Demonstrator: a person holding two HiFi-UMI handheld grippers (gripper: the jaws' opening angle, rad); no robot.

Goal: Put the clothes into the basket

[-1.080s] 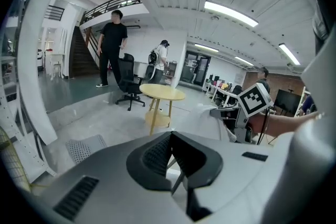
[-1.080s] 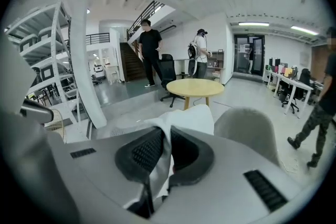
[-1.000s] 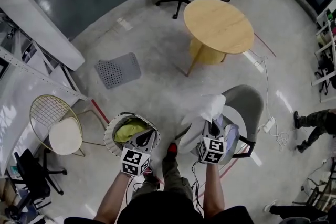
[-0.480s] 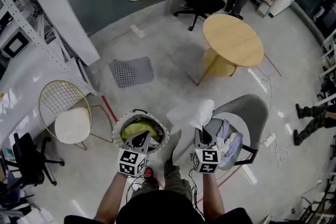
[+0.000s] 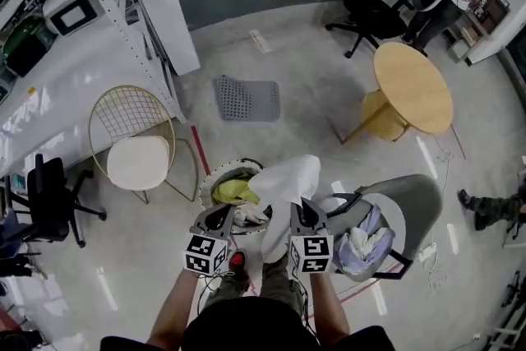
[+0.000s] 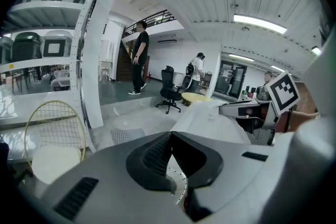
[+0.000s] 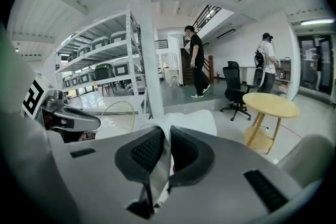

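A white round basket (image 5: 214,176) stands on the floor just ahead of my feet, with a yellow-green garment (image 5: 233,191) and other clothes inside. My right gripper (image 5: 302,209) (image 7: 167,131) is shut on a white garment (image 5: 288,182) (image 7: 191,121), which drapes over the basket's right rim. My left gripper (image 5: 222,214) (image 6: 171,137) hovers over the basket's near rim, jaws shut with nothing between them. More clothes (image 5: 360,243) lie piled on the grey chair (image 5: 420,205) to the right.
A gold wire chair (image 5: 135,145) with a white cushion stands left of the basket. A grey mat (image 5: 246,99) lies further out. A round wooden table (image 5: 412,89) is at the back right, a white shelving rack (image 5: 92,6) at the left. People and black office chairs are at the far end.
Both grippers have swung left. The right one carried the white garment from beside the grey chair to over the basket's right rim. The left one stays above the basket.
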